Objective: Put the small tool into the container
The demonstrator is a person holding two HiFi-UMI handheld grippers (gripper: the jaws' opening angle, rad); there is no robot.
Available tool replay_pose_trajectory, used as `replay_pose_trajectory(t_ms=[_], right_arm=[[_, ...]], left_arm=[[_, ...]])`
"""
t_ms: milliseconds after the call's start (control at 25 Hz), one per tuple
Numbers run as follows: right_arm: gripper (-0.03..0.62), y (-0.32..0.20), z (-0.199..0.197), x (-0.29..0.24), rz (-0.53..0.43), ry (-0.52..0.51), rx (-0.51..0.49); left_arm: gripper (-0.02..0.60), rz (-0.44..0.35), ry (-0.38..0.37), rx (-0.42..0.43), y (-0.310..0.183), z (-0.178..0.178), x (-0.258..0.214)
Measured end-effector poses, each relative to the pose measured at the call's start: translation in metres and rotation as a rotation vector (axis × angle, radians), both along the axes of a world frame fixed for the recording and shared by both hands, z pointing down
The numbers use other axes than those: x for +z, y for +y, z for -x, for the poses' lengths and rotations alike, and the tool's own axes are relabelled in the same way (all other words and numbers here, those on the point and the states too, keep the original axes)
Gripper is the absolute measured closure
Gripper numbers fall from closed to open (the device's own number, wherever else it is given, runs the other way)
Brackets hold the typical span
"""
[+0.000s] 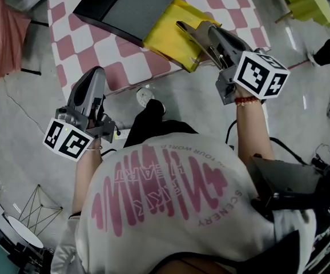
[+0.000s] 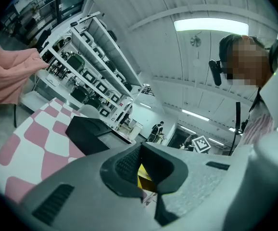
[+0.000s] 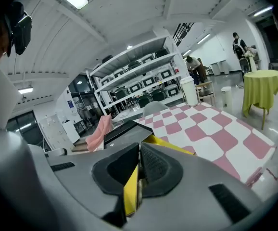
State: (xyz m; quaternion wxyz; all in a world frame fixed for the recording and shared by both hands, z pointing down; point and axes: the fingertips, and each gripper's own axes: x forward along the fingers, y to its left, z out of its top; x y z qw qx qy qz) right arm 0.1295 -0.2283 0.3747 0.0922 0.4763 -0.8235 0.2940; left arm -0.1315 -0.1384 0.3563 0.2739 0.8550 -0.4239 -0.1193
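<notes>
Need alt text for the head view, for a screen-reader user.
Seen from above, a person in a white shirt with pink print holds two grippers: the right gripper reaches over a yellow container at the edge of a pink-and-white checked table, beside a flat black case. The left gripper hangs lower, by the table's near edge.

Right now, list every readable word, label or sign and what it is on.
"SCENERY": on the shirt, upside down.
"HEART": same shirt, upside down.
Rest of the shirt print: too warped to read.
Right cube, left cube: square markers only, no words.
</notes>
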Motion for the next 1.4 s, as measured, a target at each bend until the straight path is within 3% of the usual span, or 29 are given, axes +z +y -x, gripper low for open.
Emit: replay_pose_trajectory(t_ms=[240,440,640,960,1400], right_arm=[[0.574,-0.031,0.008,0.020,0.083,0.027,0.002],[0.574,-0.047,0.013,0.031,0.147,-0.033,0.027],[0.574,-0.063,0.025,0.045,0.181,-0.028,0.014],[0.574,-0.071,0.033,0.057,0.213,-0.057,0.036],[0.574,-0.068,0.033,0.054,0.249,0.029,0.019]], left_arm=[[0.574,0.050,0.007,0.014,-0.031,-0.003,0.017],[0.574,0.066,0.002,0.035,-0.048,-0.010,0.020],[0.574,0.110,0.010,0.053,-0.070,-0.011,0.034],[0.574,0.106,0.013,0.086,-0.094,-0.015,0.028],[0.574,0.032,-0.023,0.082,-0.123,0.003,-0.011]])
